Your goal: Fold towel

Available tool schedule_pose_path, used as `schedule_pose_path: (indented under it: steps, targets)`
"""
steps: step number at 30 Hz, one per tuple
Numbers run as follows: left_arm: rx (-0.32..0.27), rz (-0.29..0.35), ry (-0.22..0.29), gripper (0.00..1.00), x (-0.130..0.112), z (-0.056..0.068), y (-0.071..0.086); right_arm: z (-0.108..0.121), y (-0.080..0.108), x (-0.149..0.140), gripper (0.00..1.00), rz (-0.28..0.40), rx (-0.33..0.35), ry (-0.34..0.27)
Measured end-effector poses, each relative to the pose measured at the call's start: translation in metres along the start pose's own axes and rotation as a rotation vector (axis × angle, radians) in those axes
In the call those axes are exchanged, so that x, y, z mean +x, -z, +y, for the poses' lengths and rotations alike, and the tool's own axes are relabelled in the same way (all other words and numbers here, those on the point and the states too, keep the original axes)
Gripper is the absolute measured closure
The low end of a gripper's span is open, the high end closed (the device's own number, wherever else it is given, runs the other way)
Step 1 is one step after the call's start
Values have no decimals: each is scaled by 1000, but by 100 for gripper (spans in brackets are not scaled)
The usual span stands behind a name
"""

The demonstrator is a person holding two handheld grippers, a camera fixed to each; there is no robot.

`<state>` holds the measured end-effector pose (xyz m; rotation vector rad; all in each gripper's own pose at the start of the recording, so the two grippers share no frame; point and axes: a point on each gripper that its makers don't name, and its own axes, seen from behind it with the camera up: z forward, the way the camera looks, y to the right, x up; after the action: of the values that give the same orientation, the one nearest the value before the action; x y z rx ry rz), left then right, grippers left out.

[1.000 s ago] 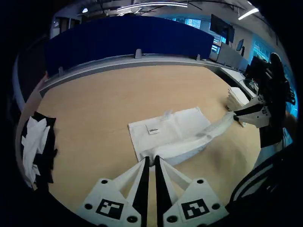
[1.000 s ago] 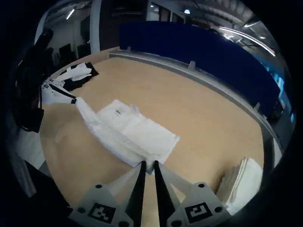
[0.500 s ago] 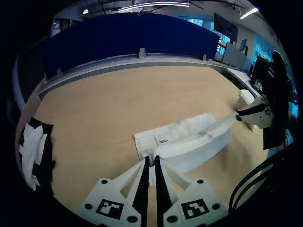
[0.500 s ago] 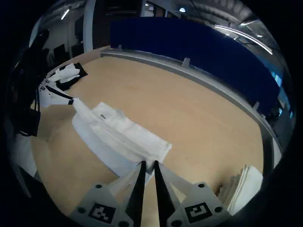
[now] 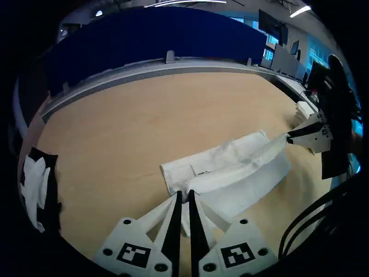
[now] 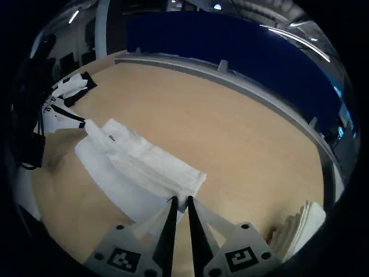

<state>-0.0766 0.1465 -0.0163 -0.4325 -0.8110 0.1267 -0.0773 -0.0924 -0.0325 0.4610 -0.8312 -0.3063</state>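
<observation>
Towel point(image 5: 240, 161) is pinched at opposite ends by left gripper point(image 5: 183, 194) and right gripper point(image 6: 180, 198), both claws pressed onto cloth, over wooden table point(image 5: 138, 120).

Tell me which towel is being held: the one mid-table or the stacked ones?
The mid-table towel: the left hand-held gripper and the right hand-held gripper each pinch one end. The folded stack lies apart, untouched.

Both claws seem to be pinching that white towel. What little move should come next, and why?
Probably carry both held corners forward and lower them onto the far edge. The left gripper and right gripper each pinch a corner of the towel, whose near edge is raised, only partly folded over.
</observation>
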Motion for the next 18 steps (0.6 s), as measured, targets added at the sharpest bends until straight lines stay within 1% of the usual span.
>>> schedule_pose_path:
  steps: [8,12,14,16,18]
  targets:
    - [19,-12,-13,87,-5,-5,-21,2,-17,-3,81,-5,-15,-44]
    - [23,-12,-16,72,-3,-7,-28,5,-23,-1,77,-5,-29,-45]
    - [21,-8,-14,66,-1,-8,-30,6,-26,0,75,-6,-34,-45]
    - [21,-6,-11,62,1,-9,-32,8,-27,1,69,-6,-42,-45]
    - [24,-5,-9,57,3,-11,-33,10,-28,3,55,-4,-49,-45]
